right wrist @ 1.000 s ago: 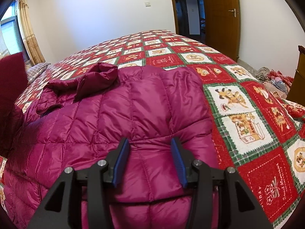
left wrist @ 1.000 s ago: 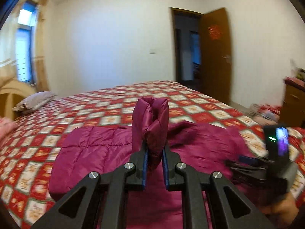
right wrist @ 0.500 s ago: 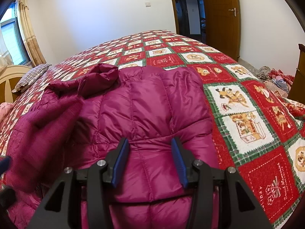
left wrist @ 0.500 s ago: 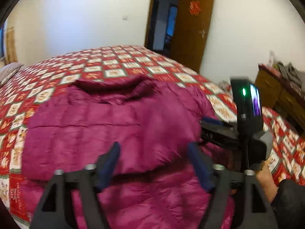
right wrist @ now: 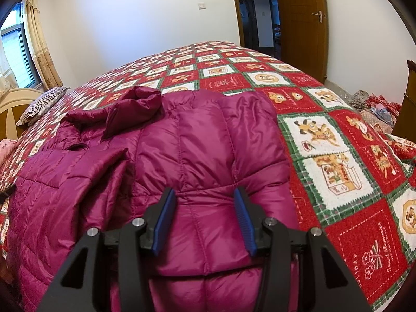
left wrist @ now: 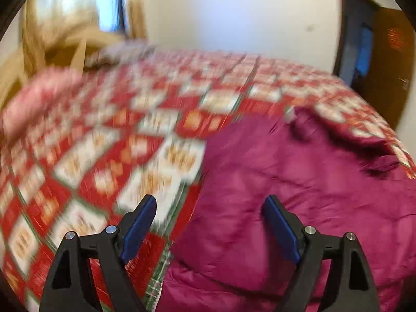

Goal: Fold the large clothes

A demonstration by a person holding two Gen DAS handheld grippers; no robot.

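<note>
Hovering, my left gripper point(left wrist: 209, 223) has fingers spread wide, empty; my right gripper point(right wrist: 205, 217) has parted fingers resting astride the jacket point(right wrist: 197, 140).

One magenta puffer jacket point(right wrist: 197, 156) lies on one bed point(right wrist: 338, 161) (its quilt in red, white and green squares). One striped pillow point(right wrist: 43, 104) sits near the headboard. Two claws show: the left claw point(left wrist: 209, 218) and the right claw point(right wrist: 205, 217), each with two blue-padded fingers. One wooden door point(right wrist: 299, 18), one window point(right wrist: 17, 54).
</note>
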